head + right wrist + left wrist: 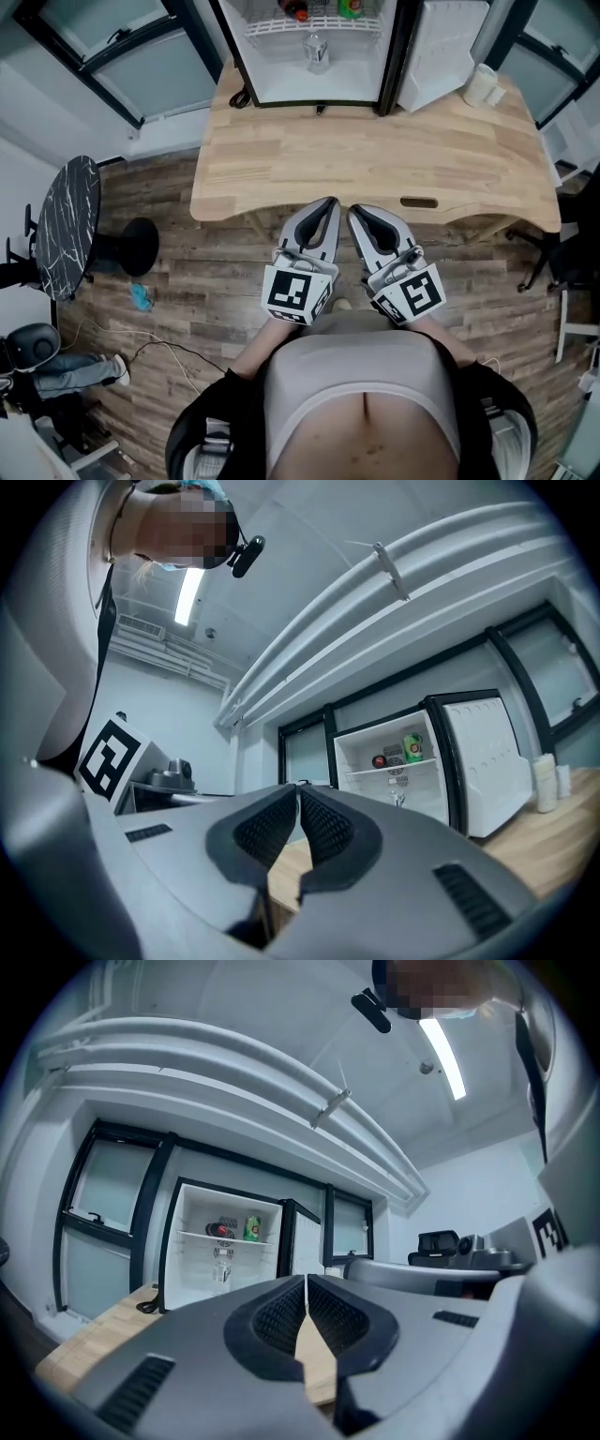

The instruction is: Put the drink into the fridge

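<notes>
A small fridge (319,56) stands open at the back of the wooden table (375,159), its door (441,52) swung to the right. A clear bottle (316,52) stands on the fridge floor. On the shelf above sit a red-capped drink (295,9) and a green one (352,7). My left gripper (331,201) and right gripper (353,210) hang side by side at the table's near edge, close to the person's body, both shut and empty. In the left gripper view the shut left gripper (306,1279) points at the fridge (225,1241). The right gripper (297,787) does the same toward the fridge (403,761).
White cups (483,84) stand on the table's right back corner. A black cable (241,97) lies left of the fridge. A round dark marble table (66,225) and a black stool (139,246) stand on the wood floor at left. A chair base (544,258) is at right.
</notes>
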`<state>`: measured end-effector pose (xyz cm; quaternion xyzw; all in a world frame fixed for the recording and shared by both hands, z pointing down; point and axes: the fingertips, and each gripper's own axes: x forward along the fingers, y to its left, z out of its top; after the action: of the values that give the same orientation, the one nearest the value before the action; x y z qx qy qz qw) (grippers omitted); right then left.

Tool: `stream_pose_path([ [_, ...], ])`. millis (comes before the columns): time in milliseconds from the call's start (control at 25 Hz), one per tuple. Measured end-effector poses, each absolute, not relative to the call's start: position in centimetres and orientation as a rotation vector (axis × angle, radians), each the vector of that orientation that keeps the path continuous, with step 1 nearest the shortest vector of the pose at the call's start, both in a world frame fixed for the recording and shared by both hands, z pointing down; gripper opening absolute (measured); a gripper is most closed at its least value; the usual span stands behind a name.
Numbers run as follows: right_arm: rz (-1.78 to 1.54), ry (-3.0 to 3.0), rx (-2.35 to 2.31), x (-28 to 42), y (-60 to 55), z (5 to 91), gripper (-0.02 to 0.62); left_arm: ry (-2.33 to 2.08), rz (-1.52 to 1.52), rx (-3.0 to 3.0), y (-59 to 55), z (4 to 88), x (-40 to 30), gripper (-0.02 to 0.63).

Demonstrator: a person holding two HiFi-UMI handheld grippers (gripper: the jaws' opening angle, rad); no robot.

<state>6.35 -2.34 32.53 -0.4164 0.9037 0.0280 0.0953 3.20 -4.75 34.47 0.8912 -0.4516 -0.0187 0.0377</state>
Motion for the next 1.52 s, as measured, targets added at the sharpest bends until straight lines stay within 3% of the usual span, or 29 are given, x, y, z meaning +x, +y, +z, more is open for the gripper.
stream_pose_path([
  [1520,0.013,2.623,-1.371,-5.1,23.3,34.5,0.035,-1.276,0.015,2.778,20.7,36.6,-8.0,0.014],
])
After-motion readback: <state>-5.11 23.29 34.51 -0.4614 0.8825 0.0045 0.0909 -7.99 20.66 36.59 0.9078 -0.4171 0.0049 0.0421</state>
